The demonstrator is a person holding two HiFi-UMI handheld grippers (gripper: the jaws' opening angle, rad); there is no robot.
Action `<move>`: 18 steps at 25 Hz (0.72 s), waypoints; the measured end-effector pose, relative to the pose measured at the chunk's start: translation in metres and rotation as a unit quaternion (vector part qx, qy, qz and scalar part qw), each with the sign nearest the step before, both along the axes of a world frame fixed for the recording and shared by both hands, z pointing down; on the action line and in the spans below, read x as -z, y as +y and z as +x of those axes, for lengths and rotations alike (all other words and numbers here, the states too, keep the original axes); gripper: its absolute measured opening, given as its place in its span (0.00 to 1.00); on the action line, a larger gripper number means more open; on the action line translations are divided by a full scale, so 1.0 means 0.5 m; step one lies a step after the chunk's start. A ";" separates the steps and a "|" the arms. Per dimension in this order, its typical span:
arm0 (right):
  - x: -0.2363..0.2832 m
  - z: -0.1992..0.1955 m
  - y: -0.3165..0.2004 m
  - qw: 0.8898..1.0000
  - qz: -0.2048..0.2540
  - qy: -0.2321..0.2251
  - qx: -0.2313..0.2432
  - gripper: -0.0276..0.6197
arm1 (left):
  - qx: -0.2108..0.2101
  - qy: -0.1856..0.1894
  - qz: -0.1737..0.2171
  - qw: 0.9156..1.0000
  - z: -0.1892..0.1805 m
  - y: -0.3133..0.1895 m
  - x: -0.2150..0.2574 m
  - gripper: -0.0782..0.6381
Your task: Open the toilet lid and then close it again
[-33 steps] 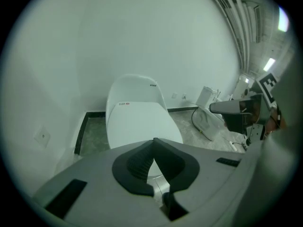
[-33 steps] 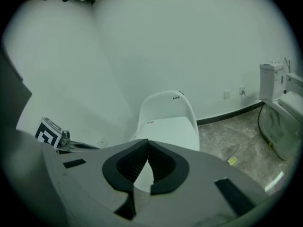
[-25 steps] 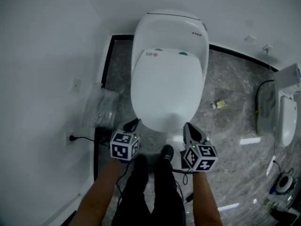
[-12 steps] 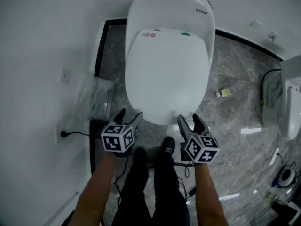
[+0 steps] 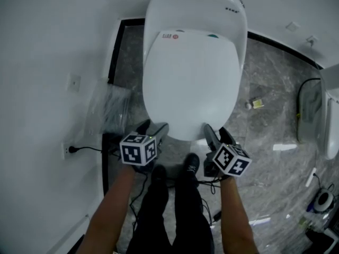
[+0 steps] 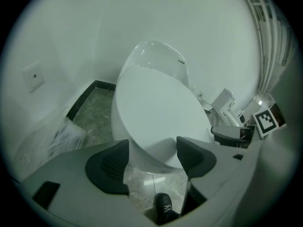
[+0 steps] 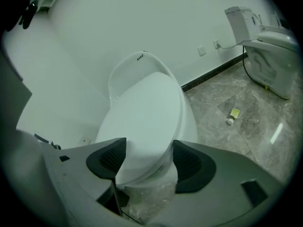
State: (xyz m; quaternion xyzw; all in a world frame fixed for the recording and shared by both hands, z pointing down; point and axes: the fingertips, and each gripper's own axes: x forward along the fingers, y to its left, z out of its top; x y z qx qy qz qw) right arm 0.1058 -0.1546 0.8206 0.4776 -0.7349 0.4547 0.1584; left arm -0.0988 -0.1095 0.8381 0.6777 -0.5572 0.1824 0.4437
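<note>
— Beneath the closed toilet lid (image 5: 190,83), what do we lose?
— The seat and bowl entirely: the lid lies flat on the toilet (image 5: 193,7) and covers them. The front of the pedestal is masked by the left claw (image 5: 152,127) and the right claw (image 5: 217,135). A second toilet (image 5: 328,115) is cut off by the right edge. The small object (image 5: 256,103) on the floor is too small for us to name.
— And the room?
— We note a grey veined floor (image 5: 275,73), a white wall (image 5: 47,41), and a black skirting strip (image 5: 115,46) where they meet. Crumpled clear plastic (image 5: 112,109) lies just left of the toilet. A wall socket (image 5: 65,151) has a dark lead (image 5: 92,151) plugged in.
— How do the claws stand?
— Both gape wide, one at each side of the lid's front edge. In each gripper view we see that edge through the gap, yet no pad presses on it. Whether it lies truly between the jaws we cannot tell.
— What differs from a second ago?
— Both claws were closed then, and their jaws have just been opening. The claws now sit lower and nearer the rim. The lid stays down, and the toilet fills more of the head view.
</note>
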 end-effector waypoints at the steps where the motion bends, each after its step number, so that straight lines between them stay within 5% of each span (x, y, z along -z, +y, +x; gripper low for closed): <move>1: 0.001 -0.003 0.000 1.000 0.002 -0.001 0.000 0.52 | -0.003 -0.001 0.003 1.000 0.003 -0.002 0.003 0.56; 11: 0.025 0.007 0.000 0.999 -0.016 -0.032 -0.031 0.51 | -0.004 -0.022 0.000 1.000 0.012 0.001 0.024 0.56; 14: 0.036 0.023 -0.006 0.997 -0.028 -0.043 -0.062 0.34 | -0.009 -0.023 0.003 1.000 0.009 0.002 0.037 0.56; 18: 0.055 0.027 -0.007 0.994 -0.034 -0.074 -0.079 0.33 | -0.026 -0.031 0.006 0.999 0.005 0.005 0.053 0.54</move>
